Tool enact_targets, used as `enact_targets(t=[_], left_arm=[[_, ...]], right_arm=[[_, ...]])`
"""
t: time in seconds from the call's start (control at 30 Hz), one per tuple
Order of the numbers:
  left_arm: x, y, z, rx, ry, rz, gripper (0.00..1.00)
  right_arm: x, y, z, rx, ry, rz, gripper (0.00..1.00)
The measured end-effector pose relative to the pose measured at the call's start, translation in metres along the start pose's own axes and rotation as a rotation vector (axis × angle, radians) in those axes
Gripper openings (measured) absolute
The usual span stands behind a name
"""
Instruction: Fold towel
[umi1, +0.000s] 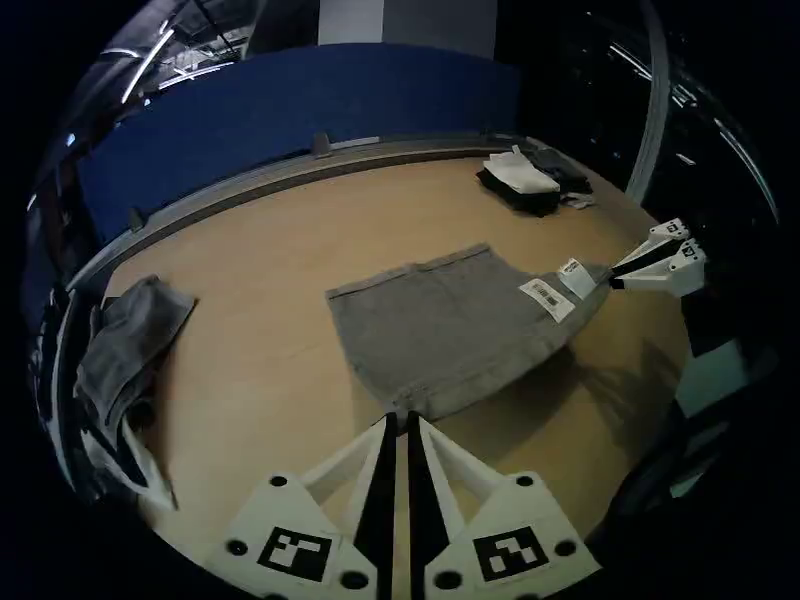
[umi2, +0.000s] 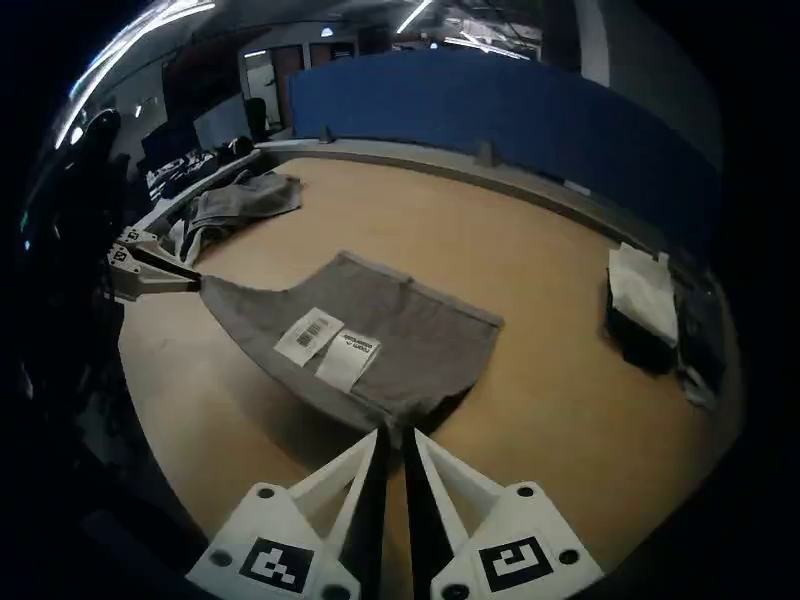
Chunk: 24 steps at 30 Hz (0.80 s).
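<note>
At bottom centre of the left gripper view the left tongs (umi1: 397, 422) are pinched nearly closed on the near edge of the towel (umi1: 440, 330). The right tongs (umi2: 392, 435), bottom centre of the right gripper view, grip another corner the same way. The towel is raised between them, its far part flat on the desk (umi2: 540, 400) mid-frame, white labels (umi2: 310, 335) up. A grey cloth (umi1: 130, 345) lies at the left edge of the left gripper view, with a dark-and-white stack (umi1: 525, 180) upper right.

Both views are dim. Light comes from ceiling strips (umi2: 425, 17) at the far side. A soft shadow lies on the table (umi1: 260, 330) beside the towel (umi1: 450, 320). Edges bend strongly; centres are sharp.
</note>
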<state>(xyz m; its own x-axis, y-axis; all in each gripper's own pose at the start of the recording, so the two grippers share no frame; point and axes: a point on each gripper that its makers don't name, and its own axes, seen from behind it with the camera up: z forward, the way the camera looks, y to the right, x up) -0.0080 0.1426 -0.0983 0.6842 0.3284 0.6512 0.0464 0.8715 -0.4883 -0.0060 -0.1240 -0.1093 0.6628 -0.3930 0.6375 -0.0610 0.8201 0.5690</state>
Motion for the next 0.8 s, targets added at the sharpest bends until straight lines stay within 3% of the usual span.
enact_targets(t=[0.8], left_arm=[[0.016,0.009,-0.025,0.002,0.026,-0.024,0.07]], right_arm=[[0.012,-0.003,-0.025,-0.004,0.021,0.004,0.10]])
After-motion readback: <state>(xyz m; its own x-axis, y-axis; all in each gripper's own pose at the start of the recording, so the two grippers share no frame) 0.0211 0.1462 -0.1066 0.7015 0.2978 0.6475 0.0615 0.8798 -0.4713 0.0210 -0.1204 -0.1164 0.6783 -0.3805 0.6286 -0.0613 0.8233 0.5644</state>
